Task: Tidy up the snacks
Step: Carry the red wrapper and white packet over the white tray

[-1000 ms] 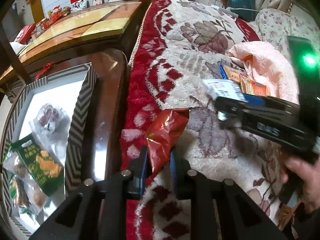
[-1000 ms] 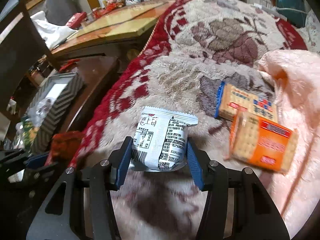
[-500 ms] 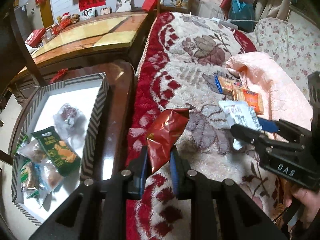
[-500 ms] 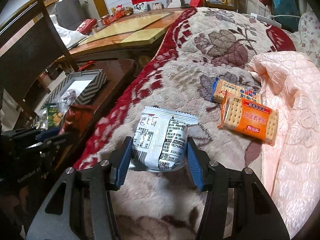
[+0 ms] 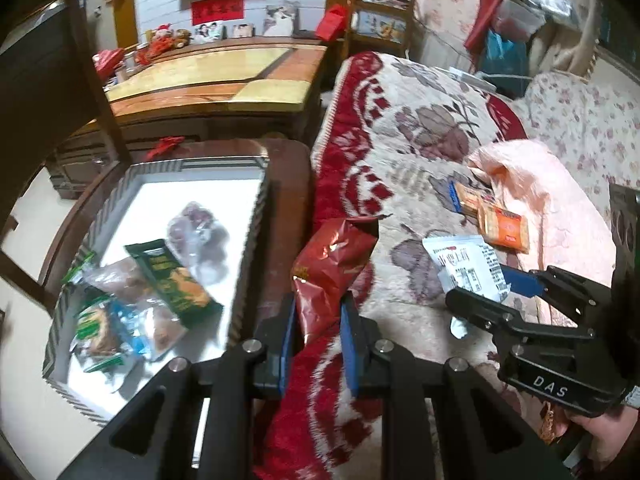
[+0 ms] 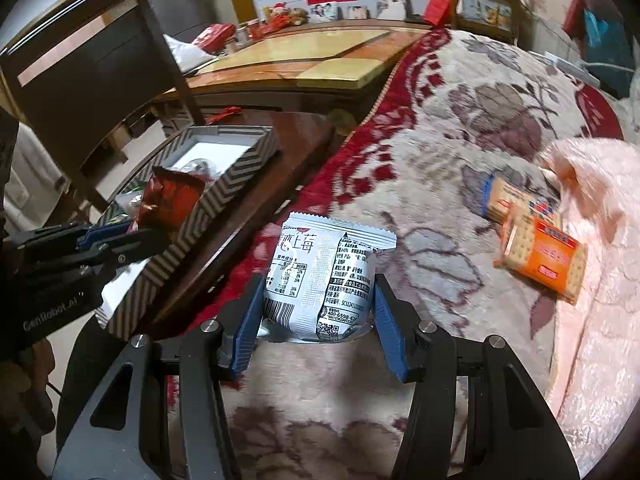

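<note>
Gripping a red snack bag [image 5: 332, 268], the left gripper [image 5: 316, 336] is squeezing nearly closed; the right gripper [image 6: 320, 320] is clamping a white packet [image 6: 324, 280] between half-spread fingers [image 6: 250, 324], striped box [image 6: 224, 184] left of them.

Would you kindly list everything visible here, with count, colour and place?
red snack packet: one, red foil, held in the left gripper
white snack packet: one, white with black print, held in the right gripper
cracker packs: two, orange and blue-edged, on the blanket
blanket: one, cream and red floral, over the bed
gift box: one, zigzag-striped walls, on the dark table, holding several snacks
green snack packet: one, inside the box
left gripper: black, blue fingers
right gripper: black, blue fingers
</note>
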A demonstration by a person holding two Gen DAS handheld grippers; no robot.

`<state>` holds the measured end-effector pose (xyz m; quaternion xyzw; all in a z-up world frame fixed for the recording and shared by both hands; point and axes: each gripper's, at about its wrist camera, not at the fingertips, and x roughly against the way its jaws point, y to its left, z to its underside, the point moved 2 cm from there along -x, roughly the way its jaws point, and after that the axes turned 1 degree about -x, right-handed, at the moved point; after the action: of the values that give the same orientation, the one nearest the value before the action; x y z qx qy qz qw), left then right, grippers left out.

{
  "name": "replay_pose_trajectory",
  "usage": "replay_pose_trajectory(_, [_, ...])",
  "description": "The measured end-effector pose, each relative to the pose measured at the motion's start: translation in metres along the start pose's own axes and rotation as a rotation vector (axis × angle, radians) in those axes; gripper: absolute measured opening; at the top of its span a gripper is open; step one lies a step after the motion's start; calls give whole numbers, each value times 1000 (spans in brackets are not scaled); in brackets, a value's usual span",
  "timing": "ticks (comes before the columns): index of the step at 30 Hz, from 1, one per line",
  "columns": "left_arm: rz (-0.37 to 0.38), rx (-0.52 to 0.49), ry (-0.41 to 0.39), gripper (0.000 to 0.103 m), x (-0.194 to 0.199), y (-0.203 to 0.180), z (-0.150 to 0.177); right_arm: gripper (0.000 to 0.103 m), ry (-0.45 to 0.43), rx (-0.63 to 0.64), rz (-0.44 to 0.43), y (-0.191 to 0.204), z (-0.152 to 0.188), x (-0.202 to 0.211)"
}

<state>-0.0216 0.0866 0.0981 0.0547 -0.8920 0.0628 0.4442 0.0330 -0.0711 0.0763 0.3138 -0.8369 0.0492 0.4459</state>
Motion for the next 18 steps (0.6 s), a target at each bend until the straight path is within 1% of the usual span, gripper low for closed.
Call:
replay_pose_trajectory(6, [-30, 45, -17, 23, 9, 24, 2, 52, -6, 35, -25, 19, -4, 1])
replay_pose_trajectory(18, [-86, 146, -36, 23, 19, 74, 9, 52, 22, 127, -64, 63, -13, -10])
